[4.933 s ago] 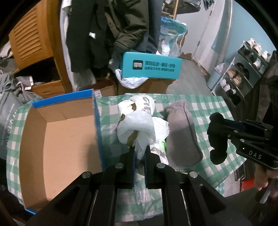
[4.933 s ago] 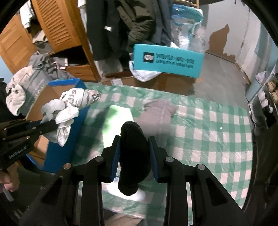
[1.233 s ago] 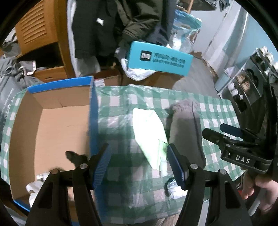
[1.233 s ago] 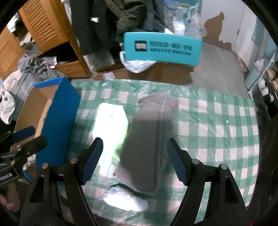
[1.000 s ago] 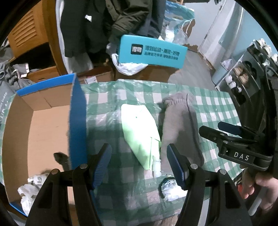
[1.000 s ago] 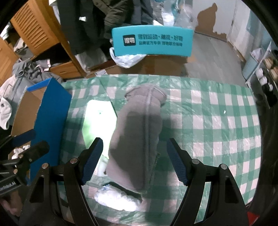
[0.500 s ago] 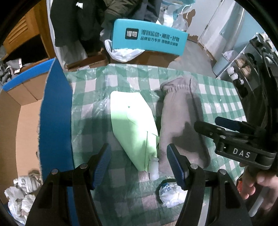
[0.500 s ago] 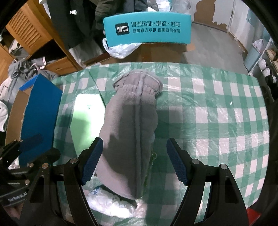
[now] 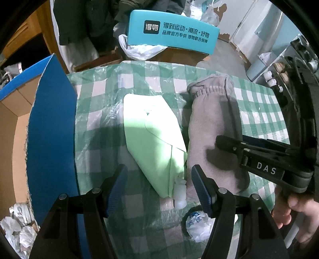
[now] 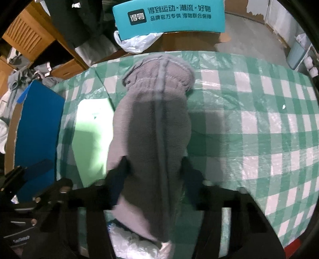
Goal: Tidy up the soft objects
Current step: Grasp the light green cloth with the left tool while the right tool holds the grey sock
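- Right hand-held gripper (image 10: 153,169): pointed steeply down at the table (image 10: 259,123); its jaws have just been closing and now press on both flanks of the grey fleece mitten (image 10: 153,119), near the mitten's closed end.
- Grey fleece mitten: lies lengthwise on the checked cloth, its gathered cuff at the far end from the right hand-held gripper, its rounded end nearest it.
- Left hand-held gripper (image 9: 159,187): jaws apart, nothing held; the narrow end of the pale green pouch (image 9: 153,143) and its white cap lie between the two blue pads, untouched.
- Pale green pouch: flat on the table, just left of the mitten and touching its edge near the cap.
- Crumpled white plastic wad (image 9: 197,223): on the table close below the left hand-held gripper's right finger, beside the mitten's rounded end.
- Cardboard box with blue outer wall (image 9: 51,139): stands to the left of the left hand-held gripper; crumpled white plastic lies in its near corner.
- Teal carton (image 10: 169,16): beyond the table's far edge, ahead of both hand-held grippers.
- Person's hand (image 9: 295,215): grips the right tool's handle, seen at the left view's right edge.
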Tool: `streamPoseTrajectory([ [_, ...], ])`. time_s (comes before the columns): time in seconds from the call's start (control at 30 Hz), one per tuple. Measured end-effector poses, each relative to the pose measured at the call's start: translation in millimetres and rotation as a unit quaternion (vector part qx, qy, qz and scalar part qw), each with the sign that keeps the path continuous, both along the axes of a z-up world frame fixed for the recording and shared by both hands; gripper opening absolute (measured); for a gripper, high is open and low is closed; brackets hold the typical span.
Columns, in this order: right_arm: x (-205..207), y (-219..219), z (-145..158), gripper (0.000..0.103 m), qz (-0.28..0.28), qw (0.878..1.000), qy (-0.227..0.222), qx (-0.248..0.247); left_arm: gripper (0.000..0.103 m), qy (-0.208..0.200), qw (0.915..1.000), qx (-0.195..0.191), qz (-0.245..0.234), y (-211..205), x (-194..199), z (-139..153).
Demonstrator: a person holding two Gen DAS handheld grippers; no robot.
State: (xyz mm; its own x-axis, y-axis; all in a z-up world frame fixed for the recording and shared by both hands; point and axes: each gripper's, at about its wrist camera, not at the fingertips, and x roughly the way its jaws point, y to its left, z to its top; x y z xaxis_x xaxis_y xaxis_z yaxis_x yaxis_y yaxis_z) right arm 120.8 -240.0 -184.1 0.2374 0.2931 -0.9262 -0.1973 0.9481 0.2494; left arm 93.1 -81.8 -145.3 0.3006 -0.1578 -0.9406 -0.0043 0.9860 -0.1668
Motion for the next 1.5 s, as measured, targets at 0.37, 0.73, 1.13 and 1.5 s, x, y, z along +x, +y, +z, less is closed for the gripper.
streamPoseTrajectory([
  [0.37,-5.4,-6.6,29.2,0.022,0.0,0.999,-0.04,0.002,0.068,0.018,0.9996,-0.009,0.02,6.4,4.2,-9.8],
  [0.73,-11.4,-21.4,34.8,0.022,-0.006,0.998,-0.052,-0.023,0.076,0.03,0.9983,-0.009,0.048,4.3,16.9,-19.6],
  [1.13,-12.7,-24.5,34.7,0.022,-0.005,0.998,-0.052,-0.024,0.076,0.047,0.9967,-0.005,0.067,-10.9,34.7,-34.1],
  [1.5,-13.9,-24.2,32.4,0.022,-0.005,0.998,-0.053,-0.032,0.076,0.054,0.9969,0.006,0.056,-20.3,39.0,-47.0],
])
